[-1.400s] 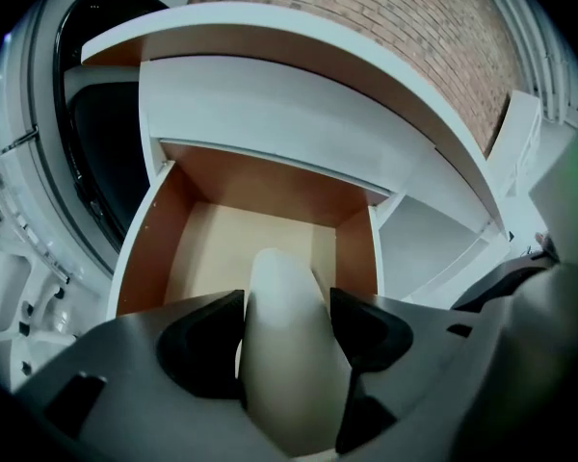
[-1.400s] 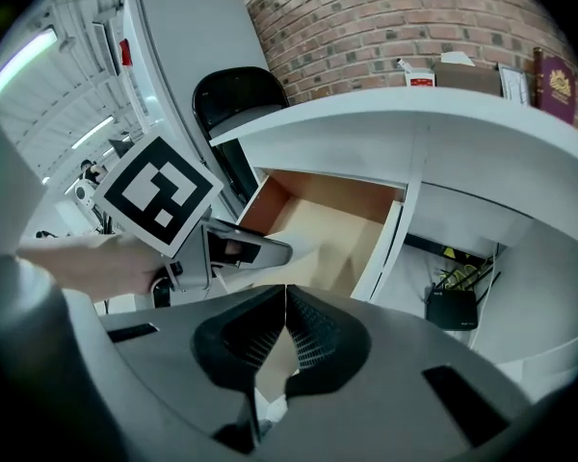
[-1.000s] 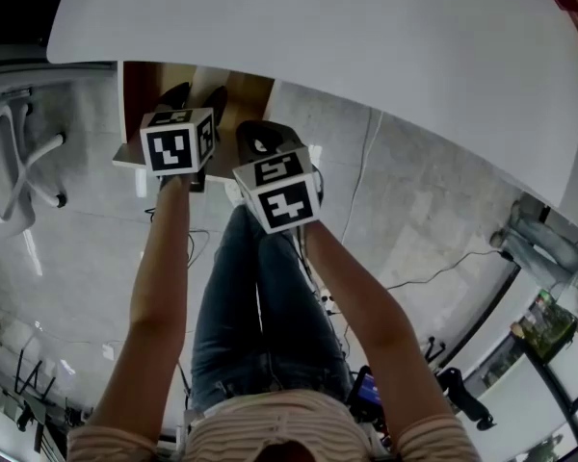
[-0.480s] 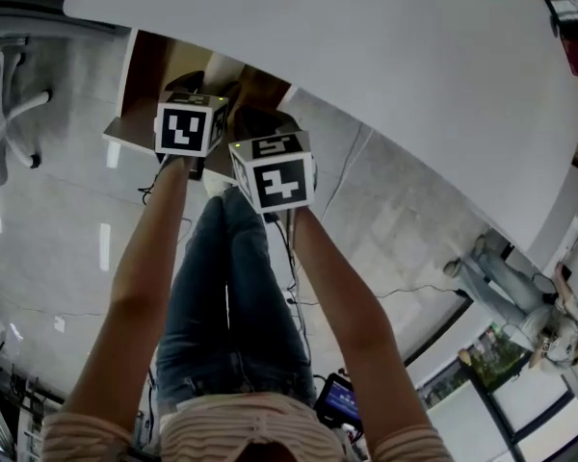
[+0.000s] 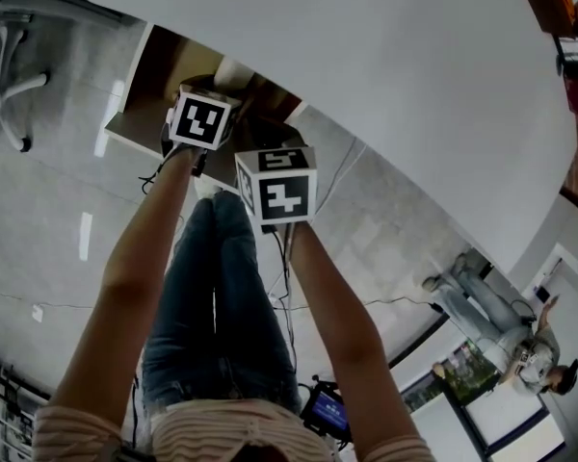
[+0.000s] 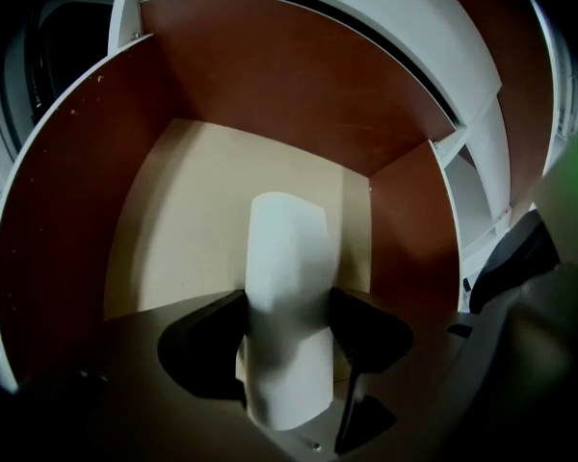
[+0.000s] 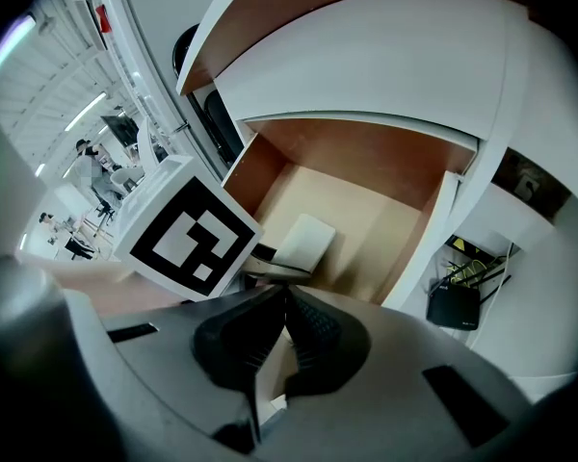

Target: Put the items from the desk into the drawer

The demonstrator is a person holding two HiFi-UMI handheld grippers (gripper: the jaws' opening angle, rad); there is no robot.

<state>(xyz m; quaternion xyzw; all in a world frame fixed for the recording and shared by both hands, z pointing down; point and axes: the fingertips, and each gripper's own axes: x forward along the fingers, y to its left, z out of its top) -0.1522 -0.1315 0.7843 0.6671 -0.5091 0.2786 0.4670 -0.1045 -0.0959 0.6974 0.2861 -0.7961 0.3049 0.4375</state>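
The drawer (image 6: pixel 173 229) stands pulled out under the white desk (image 5: pixel 385 75), with red-brown walls and a pale bare floor. My left gripper (image 6: pixel 287 327) is shut on a white, rounded block-shaped item (image 6: pixel 287 258) and holds it upright above the drawer floor. In the right gripper view the same white item (image 7: pixel 303 239) shows beside the left gripper's marker cube (image 7: pixel 188 239), over the drawer (image 7: pixel 366 210). My right gripper (image 7: pixel 284 301) hangs just outside the drawer's front, jaws pressed together with nothing seen between them. In the head view both marker cubes (image 5: pixel 204 120) (image 5: pixel 284 186) sit at the drawer's front.
A black router (image 7: pixel 453 306) with cables sits in a compartment right of the drawer. A white chair (image 5: pixel 0 75) stands on the floor at far left. A cable (image 5: pixel 352 171) runs across the grey floor. People (image 5: pixel 482 296) are at the far right.
The left gripper has moved forward with the white item, from the drawer's front edge to over its inside. The right gripper stays close behind it, and the head view has tilted.
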